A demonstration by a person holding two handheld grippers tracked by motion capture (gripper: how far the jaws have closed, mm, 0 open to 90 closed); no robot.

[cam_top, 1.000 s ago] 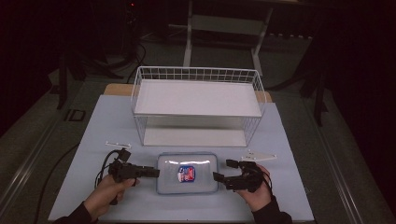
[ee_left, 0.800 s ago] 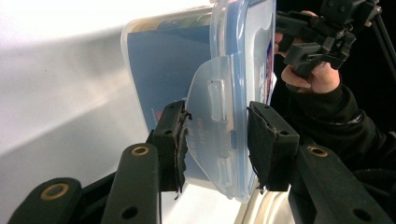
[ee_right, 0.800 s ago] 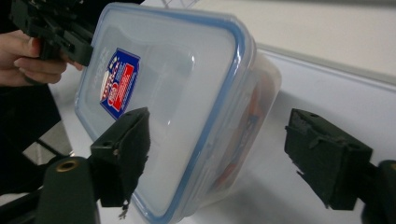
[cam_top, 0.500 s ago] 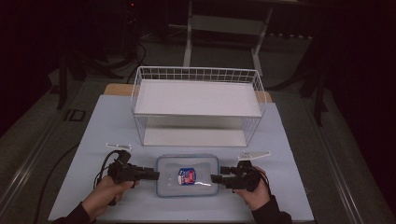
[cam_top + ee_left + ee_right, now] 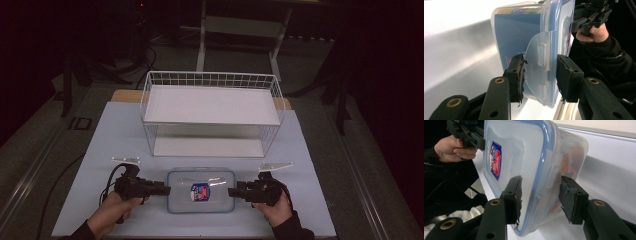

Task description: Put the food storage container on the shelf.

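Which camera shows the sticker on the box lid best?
The right gripper view: the sticker is large on the lid. The high view shows it small; the left gripper view catches it edge-on.

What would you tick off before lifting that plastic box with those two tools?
1. Left gripper clamped on the box end: ok.
2. Right gripper clamped on the other end: not ok; its fingers have just been closing around it, and a gap shows at one.
3. Lid latches snapped down: cannot tell.
4. Box flat on the table: ok.
5. Wire rack apart from the box: ok.
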